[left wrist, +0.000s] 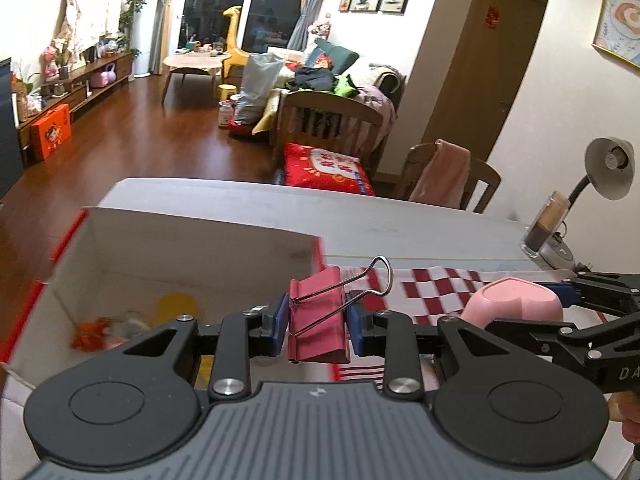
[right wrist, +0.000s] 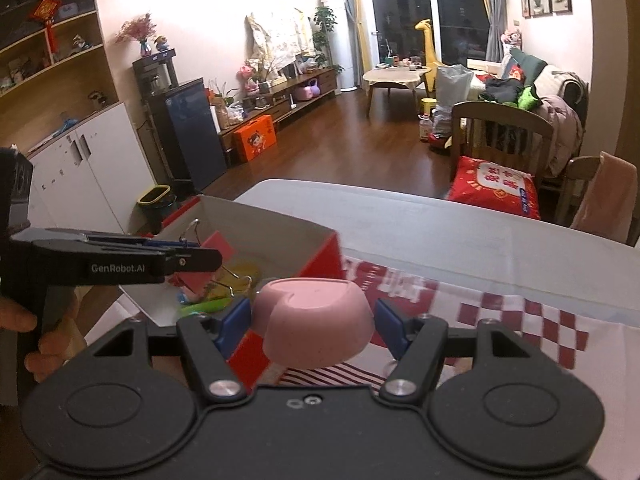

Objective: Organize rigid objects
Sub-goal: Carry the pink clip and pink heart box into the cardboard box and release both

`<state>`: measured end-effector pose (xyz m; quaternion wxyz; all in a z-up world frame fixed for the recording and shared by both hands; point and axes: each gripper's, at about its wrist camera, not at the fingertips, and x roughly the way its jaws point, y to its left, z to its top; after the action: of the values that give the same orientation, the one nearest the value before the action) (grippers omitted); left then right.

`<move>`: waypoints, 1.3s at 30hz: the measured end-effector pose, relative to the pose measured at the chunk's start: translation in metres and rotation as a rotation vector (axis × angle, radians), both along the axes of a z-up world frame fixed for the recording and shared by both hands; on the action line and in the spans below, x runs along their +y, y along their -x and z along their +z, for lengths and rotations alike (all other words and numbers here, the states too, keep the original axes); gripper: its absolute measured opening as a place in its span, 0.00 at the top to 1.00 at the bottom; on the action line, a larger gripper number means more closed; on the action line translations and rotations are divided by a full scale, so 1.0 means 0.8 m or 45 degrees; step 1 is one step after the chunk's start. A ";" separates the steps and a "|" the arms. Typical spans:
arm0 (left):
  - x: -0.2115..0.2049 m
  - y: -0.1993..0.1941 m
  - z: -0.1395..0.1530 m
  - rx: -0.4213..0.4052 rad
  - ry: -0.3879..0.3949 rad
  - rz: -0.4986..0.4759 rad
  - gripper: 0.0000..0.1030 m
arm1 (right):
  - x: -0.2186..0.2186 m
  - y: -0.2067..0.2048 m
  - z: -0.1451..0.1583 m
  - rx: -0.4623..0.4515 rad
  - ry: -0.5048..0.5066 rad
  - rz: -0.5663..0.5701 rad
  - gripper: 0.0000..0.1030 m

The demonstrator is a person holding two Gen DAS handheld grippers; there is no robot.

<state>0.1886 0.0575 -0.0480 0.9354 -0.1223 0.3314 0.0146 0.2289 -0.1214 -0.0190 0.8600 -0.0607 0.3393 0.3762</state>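
Observation:
My left gripper (left wrist: 317, 322) is shut on a pink binder clip (left wrist: 316, 316) with wire handles, held in the air by the right wall of the red and white box (left wrist: 192, 248). My right gripper (right wrist: 313, 322) is shut on an upside-down pink heart-shaped bowl (right wrist: 316, 320), beside the box's red corner (right wrist: 320, 260). In the left wrist view the bowl (left wrist: 516, 300) and the right gripper (left wrist: 568, 312) show at the right. In the right wrist view the left gripper (right wrist: 192, 254) with the clip (right wrist: 212, 256) hangs over the box, which holds several small coloured items (right wrist: 216, 296).
A red and white checked cloth (right wrist: 500, 320) covers the near part of the grey table (left wrist: 360, 216). A glass (left wrist: 544, 228) and a desk lamp (left wrist: 608, 172) stand at the table's right end. A chair with a pink towel (left wrist: 444, 176) is behind the table. A hand (right wrist: 44, 332) grips the left tool.

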 end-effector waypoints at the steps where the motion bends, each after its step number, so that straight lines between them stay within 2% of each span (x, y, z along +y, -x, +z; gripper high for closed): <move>1: 0.010 0.003 0.001 0.001 -0.004 0.003 0.71 | 0.009 0.003 0.000 -0.001 0.003 0.004 0.35; 13: 0.114 0.023 -0.004 0.027 -0.052 0.049 0.71 | 0.102 0.016 -0.019 0.006 0.070 0.012 0.34; 21: 0.166 0.000 -0.028 0.083 -0.133 0.089 0.71 | 0.166 0.011 -0.052 0.044 0.137 0.022 0.34; 31: 0.178 -0.054 -0.063 0.147 -0.239 0.038 0.71 | 0.227 0.003 -0.092 0.095 0.250 0.077 0.35; 36: 0.169 -0.085 -0.084 0.224 -0.295 -0.005 0.71 | 0.248 0.000 -0.103 0.096 0.300 0.111 0.35; 39: 0.171 -0.096 -0.095 0.265 -0.281 -0.009 0.71 | 0.255 -0.004 -0.108 0.099 0.325 0.125 0.35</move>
<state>0.2655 0.1942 -0.1237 0.9037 -0.0153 0.4235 0.0601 0.2319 0.0827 -0.1058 0.8122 -0.1715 0.4139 0.3737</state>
